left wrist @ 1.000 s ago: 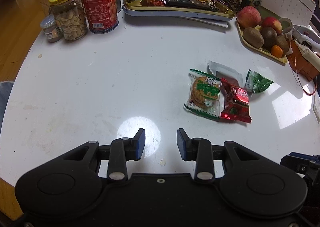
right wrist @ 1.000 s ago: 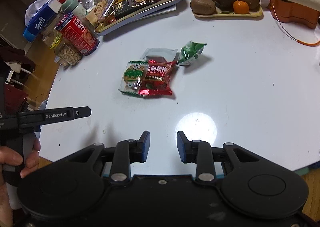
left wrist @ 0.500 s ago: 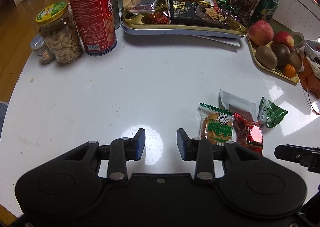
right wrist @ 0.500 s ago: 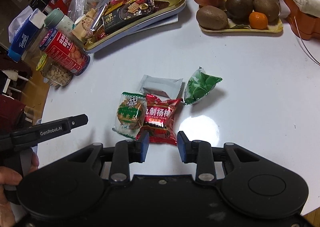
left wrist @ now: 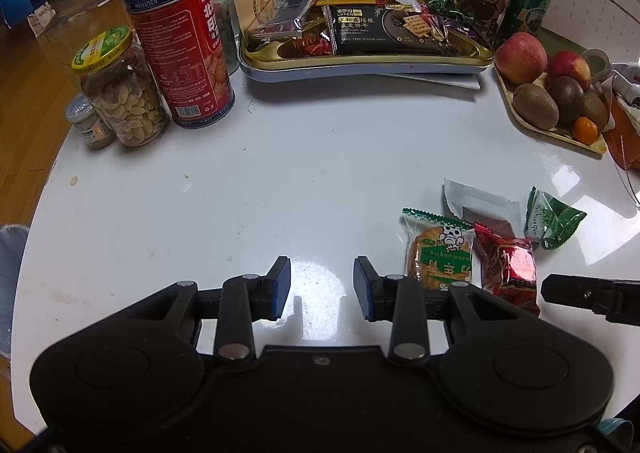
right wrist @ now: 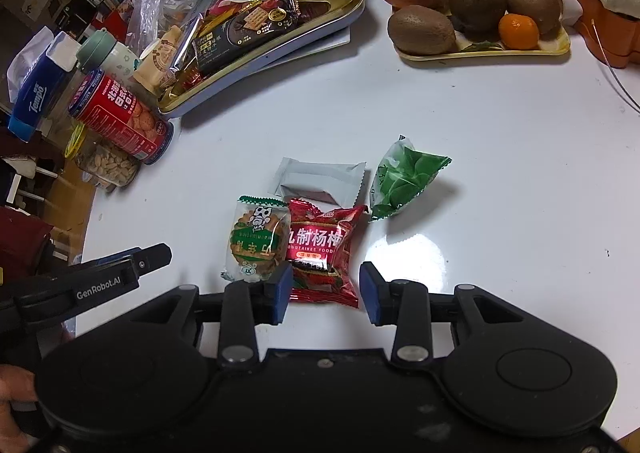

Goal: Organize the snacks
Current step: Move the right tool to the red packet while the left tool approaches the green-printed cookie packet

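Note:
Several loose snack packets lie together on the white table [left wrist: 280, 173]: a green-edged cookie packet [right wrist: 258, 239], a red foil packet [right wrist: 322, 253], a grey-white packet [right wrist: 320, 177] and a green candy packet [right wrist: 404, 177]. My right gripper [right wrist: 325, 289] hangs just above the near end of the red foil packet, its jaws opening with that end between them, pads not pressing. My left gripper [left wrist: 322, 287] stands open over bare table, left of the cookie packet [left wrist: 440, 253] and red packet [left wrist: 510, 265]. A gold-rimmed tray [left wrist: 360, 59] full of snacks sits at the back.
A red biscuit tin [left wrist: 180, 49], a peanut jar [left wrist: 120, 89] and a small jar [left wrist: 86, 121] stand back left. A fruit tray [left wrist: 556, 93] with apples and kiwis is back right, beside an orange basket [right wrist: 600, 13]. The table's edge curves round at the left.
Both grippers moved forward toward the packets. The right one came over the red packet's near end and its jaws spread wider. The left jaws kept their gap.

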A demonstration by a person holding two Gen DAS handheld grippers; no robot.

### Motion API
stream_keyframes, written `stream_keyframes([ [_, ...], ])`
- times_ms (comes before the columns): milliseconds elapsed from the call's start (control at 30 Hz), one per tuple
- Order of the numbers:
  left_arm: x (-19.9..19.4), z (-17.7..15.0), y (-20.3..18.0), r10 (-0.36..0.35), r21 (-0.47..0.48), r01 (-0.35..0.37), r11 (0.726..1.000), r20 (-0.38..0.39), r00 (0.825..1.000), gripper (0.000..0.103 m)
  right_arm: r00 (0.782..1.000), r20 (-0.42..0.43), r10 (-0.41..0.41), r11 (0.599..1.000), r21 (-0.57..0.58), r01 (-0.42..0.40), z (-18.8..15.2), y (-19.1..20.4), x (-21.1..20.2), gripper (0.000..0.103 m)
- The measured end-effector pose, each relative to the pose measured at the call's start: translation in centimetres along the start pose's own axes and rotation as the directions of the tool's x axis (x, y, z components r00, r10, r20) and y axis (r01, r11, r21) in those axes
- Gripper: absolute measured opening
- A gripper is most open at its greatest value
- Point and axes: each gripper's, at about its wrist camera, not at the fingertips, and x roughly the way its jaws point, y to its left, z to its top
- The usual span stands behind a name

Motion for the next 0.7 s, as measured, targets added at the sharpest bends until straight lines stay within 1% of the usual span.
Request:
stream_keyframes([
  [400,0.5,0.1,0.0,0.002,-0.014,-0.002,1.0,-0.022,1.0,0.045,1.0,-0.001,0.013,1.0,0.027,-0.013,0.7,0.1,0.6,0.045],
  [567,0.5,0.3,0.4,-0.002,-0.037,0.001,0.999,-0.026,1.0,0.045,1.0,-0.02,0.008,1.0,0.023,-0.007,1.0,0.4,1.6,0.048],
  [700,0.9,0.2,1.0,-0.012,-0.076,0.008,0.997,-0.052,0.999,0.045,0.999,-0.039,0.006,0.999,0.034,-0.004,1.1,0.5,2.5,0.049],
])
